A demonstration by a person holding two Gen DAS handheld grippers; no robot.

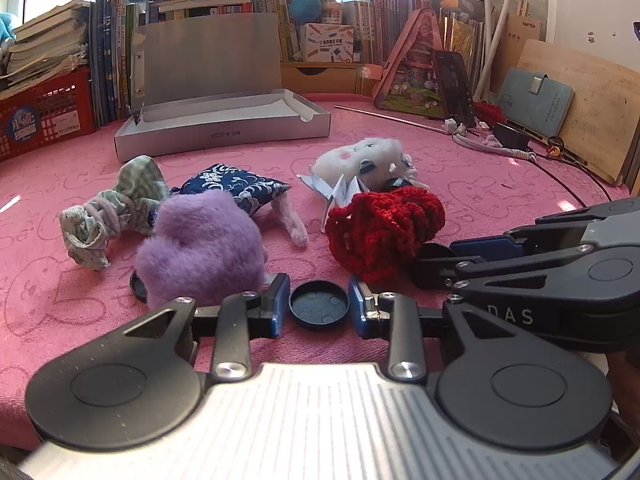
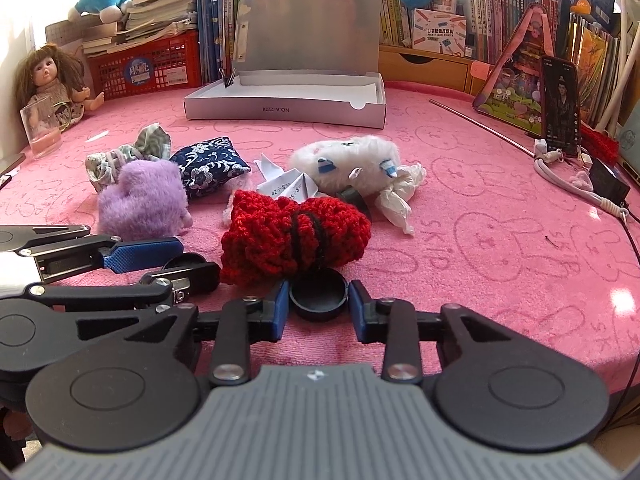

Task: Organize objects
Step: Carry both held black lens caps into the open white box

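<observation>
Both grippers, left [image 1: 319,307] & right [image 2: 319,299], each clamp a black cap [image 1: 319,304], box [image 1: 224,128] behind pile w/ nothing inside; sorting barely begun.

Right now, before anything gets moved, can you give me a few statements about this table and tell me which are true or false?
1. The grey box at the back stands open. True.
2. The red knitted pouch lies inside the box. False: it lies on the pink cloth, in front of the box.
3. A doll sits behind a clear glass. True.
4. The right gripper holds the purple plush. False: it is closed on a black cap.
</observation>
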